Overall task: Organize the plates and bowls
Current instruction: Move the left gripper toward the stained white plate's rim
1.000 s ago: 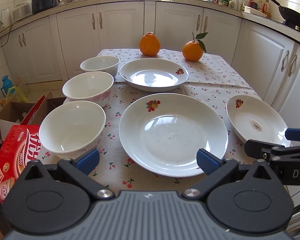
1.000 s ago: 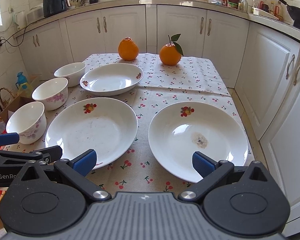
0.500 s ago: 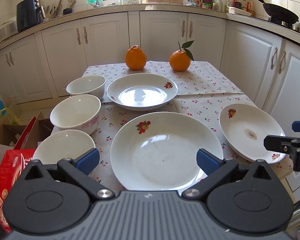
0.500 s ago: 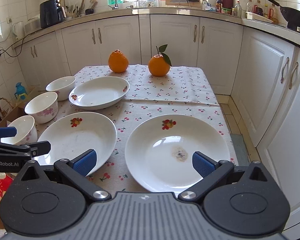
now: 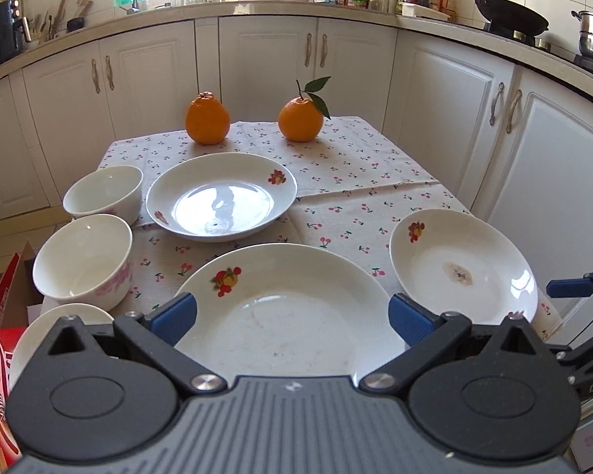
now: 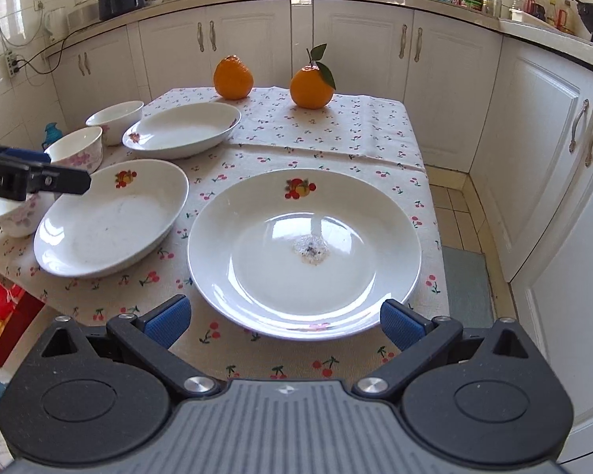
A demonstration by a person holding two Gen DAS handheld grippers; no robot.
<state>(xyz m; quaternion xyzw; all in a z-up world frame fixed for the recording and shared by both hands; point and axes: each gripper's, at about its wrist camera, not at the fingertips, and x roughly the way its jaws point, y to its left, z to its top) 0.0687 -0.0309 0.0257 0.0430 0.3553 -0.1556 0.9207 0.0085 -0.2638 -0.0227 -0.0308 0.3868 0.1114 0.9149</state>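
Over near plates (image 5: 284,316), both tools (image 6: 284,318) open, empty.

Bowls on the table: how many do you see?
3, in a column along the left edge: far bowl, middle bowl, near bowl, mostly hidden behind the left claw. None stacked yet.

Three white fruit-printed plates (image 5: 221,197) (image 5: 288,312) (image 6: 304,252) lie flat and apart; the right one is stained. Three white bowls (image 5: 104,189) (image 5: 83,260) (image 5: 59,316) stand upright along the left.
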